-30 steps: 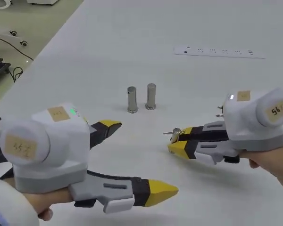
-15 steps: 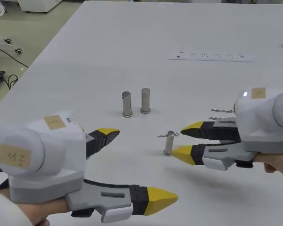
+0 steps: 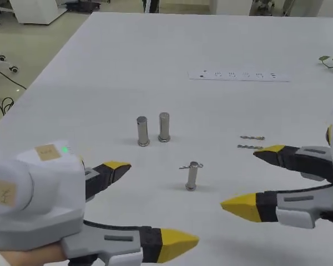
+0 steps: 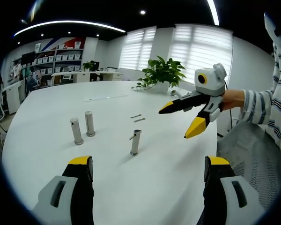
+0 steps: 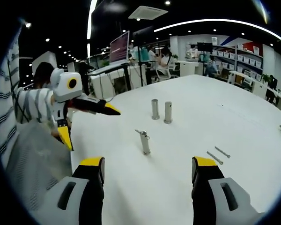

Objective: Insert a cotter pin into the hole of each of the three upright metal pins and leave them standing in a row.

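- Head view: the fitted metal pin (image 3: pixel 192 177) stands alone at frame centre on the white table (image 3: pixel 155 66). Its long axis is vertical, and its cotter pin (image 3: pixel 188 166) runs level through the top, tail pointing frame-left.
- The bare metal pins (image 3: pixel 142 131) stand upright side by side, above and left of it. We judge one of three done, with the fitted pin not in their row.
- The left gripper (image 3: pixel 150 204) is at lower left and the right gripper (image 3: pixel 248 178) at the right edge. Both have jaws spread wide, hold nothing and are clear of the pin, probably freed for the next pick.
- The loose cotter pins (image 3: pixel 252 137) lie flat and parallel, just above the right gripper's upper tip, within easy reach.
- Left gripper view: the left gripper (image 4: pixel 149 164) gapes at the bottom, empty. The fitted metal pin (image 4: pixel 136 143) is upright at centre, the bare metal pins (image 4: pixel 76 131) to its left, and the right gripper (image 4: pixel 180 119) hangs open at upper right.
- Right gripper view: the right gripper (image 5: pixel 147 164) is spread with nothing held. The fitted metal pin (image 5: pixel 144 143) is upright at centre with its cotter tail toward frame-left. The loose cotter pins (image 5: pixel 222 152) are at right — the left gripper (image 5: pixel 90 125) sits open at upper left.
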`<state>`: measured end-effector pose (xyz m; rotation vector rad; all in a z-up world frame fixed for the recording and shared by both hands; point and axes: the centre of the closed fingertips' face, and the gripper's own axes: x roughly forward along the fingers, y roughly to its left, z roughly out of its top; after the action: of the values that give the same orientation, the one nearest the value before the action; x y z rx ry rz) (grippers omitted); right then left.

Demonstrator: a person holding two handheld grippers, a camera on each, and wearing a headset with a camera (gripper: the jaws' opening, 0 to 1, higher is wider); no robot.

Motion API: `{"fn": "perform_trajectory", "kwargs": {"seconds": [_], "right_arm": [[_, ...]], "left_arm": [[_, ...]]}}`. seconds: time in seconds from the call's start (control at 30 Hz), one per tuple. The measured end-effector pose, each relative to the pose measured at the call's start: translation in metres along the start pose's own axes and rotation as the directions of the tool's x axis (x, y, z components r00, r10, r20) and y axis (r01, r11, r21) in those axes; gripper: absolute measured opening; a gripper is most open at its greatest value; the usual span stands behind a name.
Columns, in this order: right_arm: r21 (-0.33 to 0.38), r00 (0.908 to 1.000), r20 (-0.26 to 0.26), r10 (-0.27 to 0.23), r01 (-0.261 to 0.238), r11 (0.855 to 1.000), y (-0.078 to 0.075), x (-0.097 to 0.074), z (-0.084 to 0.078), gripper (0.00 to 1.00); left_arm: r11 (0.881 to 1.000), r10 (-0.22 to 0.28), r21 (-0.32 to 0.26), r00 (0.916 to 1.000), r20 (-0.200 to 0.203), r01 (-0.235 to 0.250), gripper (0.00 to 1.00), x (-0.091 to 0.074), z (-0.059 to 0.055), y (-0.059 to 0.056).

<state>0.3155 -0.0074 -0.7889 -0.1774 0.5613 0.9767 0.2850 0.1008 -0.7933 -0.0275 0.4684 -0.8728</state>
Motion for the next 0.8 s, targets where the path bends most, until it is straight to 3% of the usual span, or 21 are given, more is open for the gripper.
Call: {"fn": "perform_trajectory", "kwargs": {"seconds": [0.2, 0.33, 0.5, 0.67, 0.8], "right_arm": [[0.098, 0.9973, 0.029, -0.068, 0.065, 0.993, -0.001, -0.021, -0.007, 0.88], [0.132, 0.9944, 0.032, -0.100, 0.095, 0.987, -0.002, -0.034, -0.015, 0.86], [0.211, 0.9872, 0.048, -0.152, 0.138, 0.968, -0.007, -0.046, -0.020, 0.89], [0.274, 0.9812, 0.037, -0.189, 0.172, 0.946, -0.009, -0.053, -0.025, 1.00], [0.301, 0.9775, 0.038, -0.208, 0.187, 0.935, -0.012, -0.057, -0.027, 1.00]], "left_arm": [[1.000, 0.010, -0.006, 0.9999, -0.005, -0.010, 0.99, -0.006, -0.001, 0.006], [1.000, 0.023, -0.012, 0.9997, -0.011, -0.023, 0.99, -0.013, -0.002, 0.015], [0.999, 0.042, -0.012, 0.9989, -0.021, -0.042, 0.99, -0.018, -0.002, 0.027], [0.998, 0.059, -0.008, 0.9978, -0.030, -0.060, 0.99, -0.022, -0.002, 0.037], [0.997, 0.078, 0.003, 0.9963, -0.035, -0.078, 0.99, -0.024, 0.000, 0.050]]}}
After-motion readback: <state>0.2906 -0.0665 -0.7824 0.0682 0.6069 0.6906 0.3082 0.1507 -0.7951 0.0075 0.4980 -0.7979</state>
